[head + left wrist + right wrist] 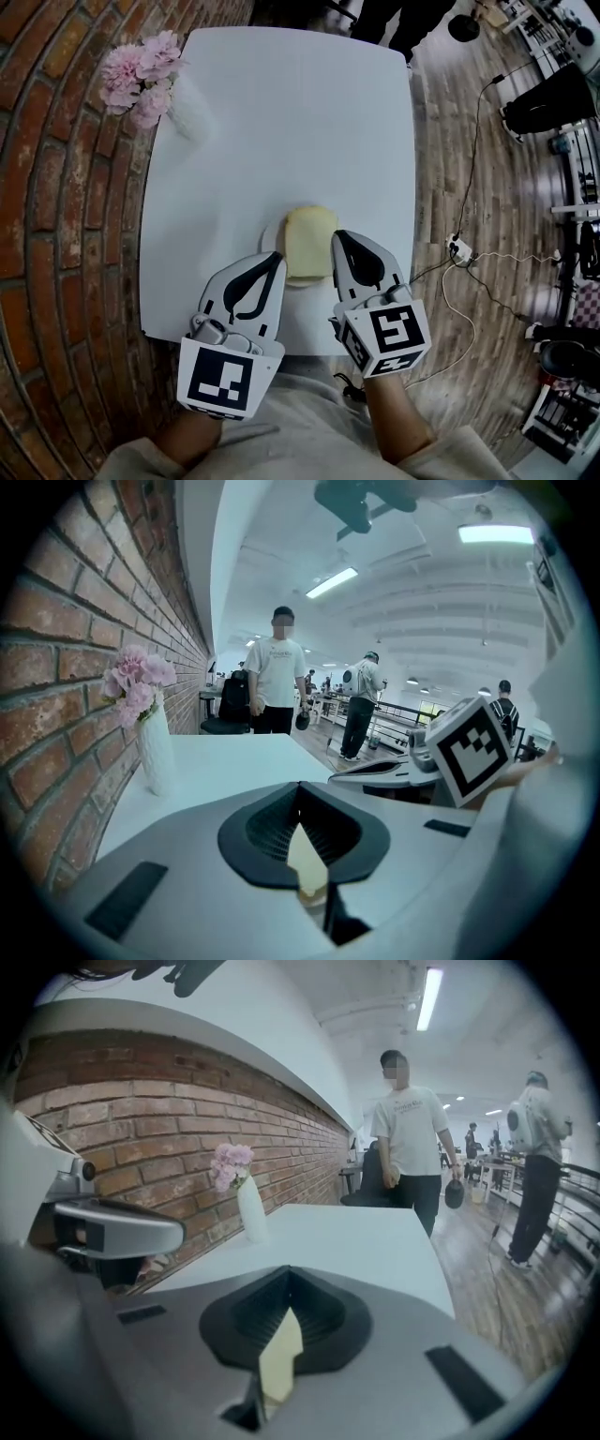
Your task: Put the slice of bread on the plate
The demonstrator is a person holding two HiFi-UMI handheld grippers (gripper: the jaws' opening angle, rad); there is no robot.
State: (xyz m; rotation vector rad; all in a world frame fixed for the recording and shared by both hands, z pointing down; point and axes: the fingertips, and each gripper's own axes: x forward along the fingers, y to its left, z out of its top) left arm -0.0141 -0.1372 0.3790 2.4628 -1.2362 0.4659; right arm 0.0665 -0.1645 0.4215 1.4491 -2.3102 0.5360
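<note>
A pale slice of bread lies flat on a small white plate near the front of the white table. My left gripper is just left of the plate's near side, jaws together with nothing between them. To the right of the bread, my right gripper is shut too and holds nothing. Neither one touches the bread. In the left gripper view the bread shows only as a sliver through the closed jaws, and in the right gripper view the bread shows the same way.
A white vase of pink flowers stands at the table's far left by the brick wall. Cables lie on the wooden floor to the right. People stand beyond the table's far end.
</note>
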